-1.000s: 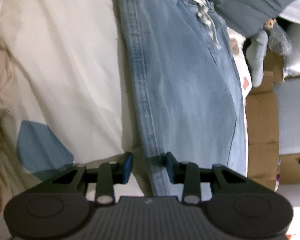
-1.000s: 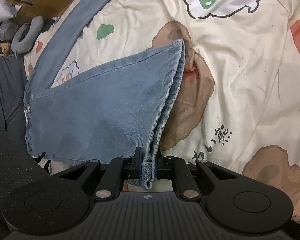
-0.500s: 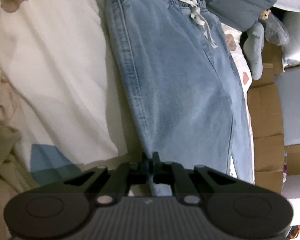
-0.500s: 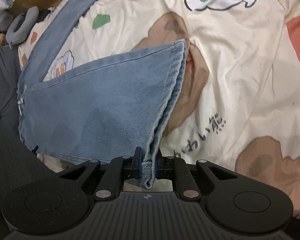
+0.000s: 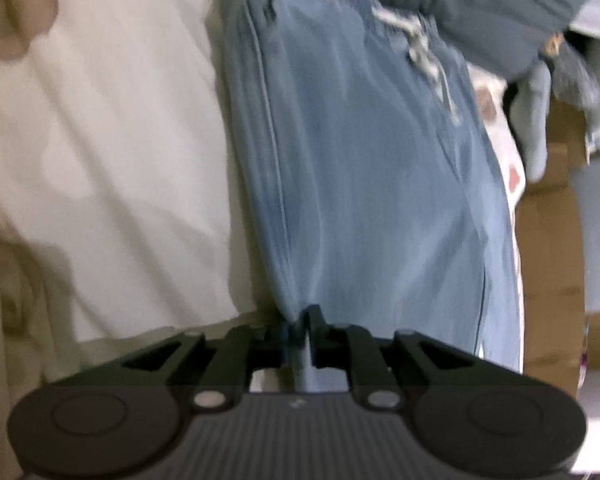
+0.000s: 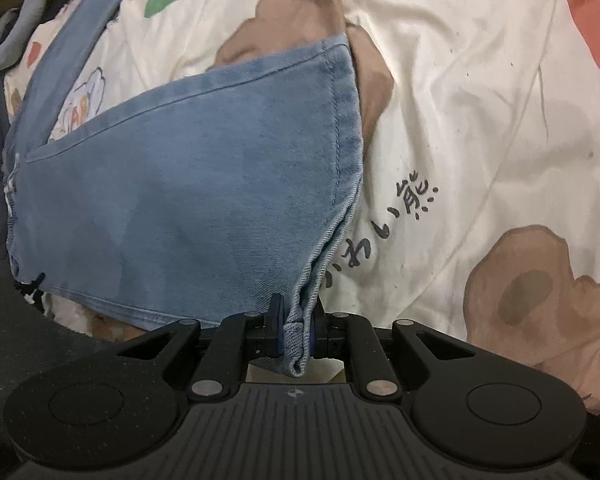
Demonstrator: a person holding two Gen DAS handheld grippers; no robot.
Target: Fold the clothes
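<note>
Light blue jeans with a white drawstring lie along the bed in the left wrist view. My left gripper pinches the side edge of a leg, and the denim draws taut up from its pads. Its jaws are opening slightly with the fabric still between them. In the right wrist view the jeans are folded over, the leg hem running up from my right gripper. That gripper is shut on the hem's corner, a fold of denim sticking out behind the pads.
A cream bedsheet with bear prints and lettering lies under the jeans. A white sheet covers the left. Cardboard boxes stand at the bed's right edge, beside a grey neck pillow. A dark grey garment lies past the waistband.
My left gripper went from open beside the leg to closed on its edge, then pulled the denim up and along. My right gripper sank toward the bed with the hem.
</note>
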